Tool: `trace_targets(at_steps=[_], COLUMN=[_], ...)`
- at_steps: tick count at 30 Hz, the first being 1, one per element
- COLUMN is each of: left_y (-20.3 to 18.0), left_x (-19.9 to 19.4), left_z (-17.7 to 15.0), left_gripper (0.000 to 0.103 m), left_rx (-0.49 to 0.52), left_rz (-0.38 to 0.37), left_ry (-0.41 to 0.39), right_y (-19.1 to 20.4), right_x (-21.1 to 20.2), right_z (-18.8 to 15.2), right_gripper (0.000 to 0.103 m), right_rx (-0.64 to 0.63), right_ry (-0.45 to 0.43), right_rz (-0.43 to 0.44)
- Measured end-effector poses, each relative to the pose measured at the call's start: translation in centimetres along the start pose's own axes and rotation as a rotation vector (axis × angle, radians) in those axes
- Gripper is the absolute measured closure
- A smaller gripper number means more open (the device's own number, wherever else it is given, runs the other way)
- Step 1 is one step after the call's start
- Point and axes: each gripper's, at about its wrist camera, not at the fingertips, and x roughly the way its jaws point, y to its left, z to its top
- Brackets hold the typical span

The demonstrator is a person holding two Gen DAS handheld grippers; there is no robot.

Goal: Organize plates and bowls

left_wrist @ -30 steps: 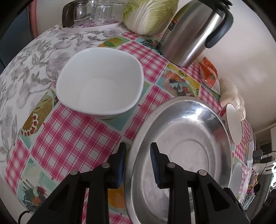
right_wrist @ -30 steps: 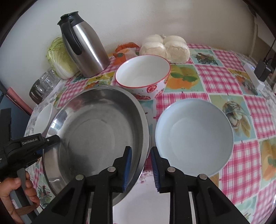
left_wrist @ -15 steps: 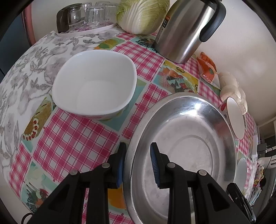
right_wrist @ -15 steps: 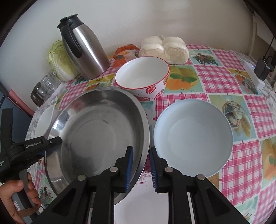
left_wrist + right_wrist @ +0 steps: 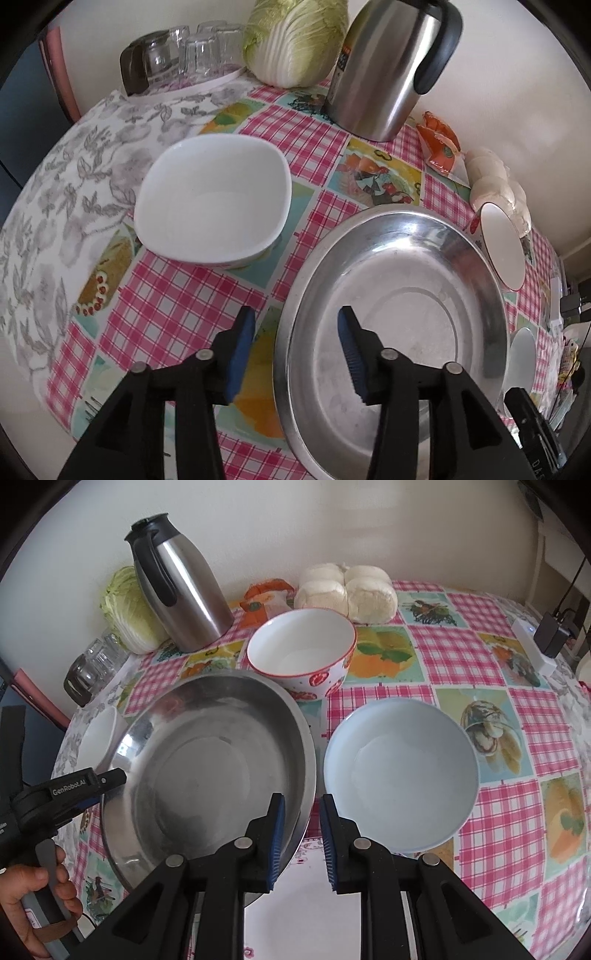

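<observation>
1. Off to the left of the left gripper [image 5: 295, 354], beyond its left finger, the square white bowl [image 5: 212, 199] stood upright on the tablecloth [image 5: 177, 295], its mouth facing up and no long axis to speak of. It sat apart from the steel plate, seemingly waiting its turn.

2. The left gripper stood wide, holding nothing. Its fingers straddled the near-left rim of the steel plate [image 5: 399, 314], one outside over the cloth, one over the plate's inside, a placing that suited taking or letting go of that rim.

3. The steel plate lay flat and open side up, directly ahead of both grippers. Round, it pointed no particular way.

4. The right gripper [image 5: 303, 834] was narrower but still parted, its fingers either side of the plate's near-right rim. Whether the pads touched metal I could not tell.

5. Beyond the right gripper, past the plate's far rim, stood the red-patterned bowl [image 5: 303, 653], upright.

6. Just right of the right gripper's right finger, the pale blue bowl [image 5: 402, 775] rested upright beside the plate. A flat white plate [image 5: 306, 904] lay beneath the right gripper, probably the stacking base.
</observation>
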Motion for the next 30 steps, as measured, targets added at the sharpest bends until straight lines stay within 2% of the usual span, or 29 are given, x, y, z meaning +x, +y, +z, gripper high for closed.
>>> trace_targets(at_steps=[1,3,6,10,12,16,19,21,30], left_y=[-0.2,-0.5,-1.2,-2.1,-2.6,-3.3,-3.7,-4.0,-4.6], left_x=[-0.2,-0.5,-0.6,-0.5,-0.5,-0.7,-0.8,-0.8,-1.8], left_z=[0.0,-0.1,-0.3,-0.6,-0.9,-1.1,-1.4,-1.5,-2.2], left_gripper=[0.05,0.044,0.035,0.031,0.023,0.023,0.022,0.012,0.011], left_rx=[0.01,0.03,0.067,0.121,0.144,0.184,0.211,0.224,0.243], left_rz=[0.002,0.0,0.001,0.018,0.029,0.042,0.057,0.066,0.086], left_ry=[-0.004,-0.008,-0.002,0.011,0.01,0.003,-0.003,-0.005,-0.042], right_y=[0.0,0.0,0.0,0.0,0.0,0.0,-0.2,-0.3,-0.7], right_x=[-0.1,-0.2,-0.2,-0.2,-0.2,-0.1,-0.1,-0.1,-0.7], right_z=[0.0,0.0,0.0,-0.1,-0.1,-0.2,-0.2,-0.2,-0.4], right_gripper=[0.069,0.052,0.043,0.03,0.024,0.018,0.01,0.004,0.0], right_rx=[0.001,0.003,0.001,-0.001,-0.008,-0.017,-0.015,-0.016,-0.018], right_ry=[-0.004,-0.007,-0.004,-0.007,-0.008,-0.007,-0.006,-0.008,-0.012], right_rz=[-0.005,-0.012,-0.024,-0.033,-0.043,-0.06,-0.065,-0.069,-0.088])
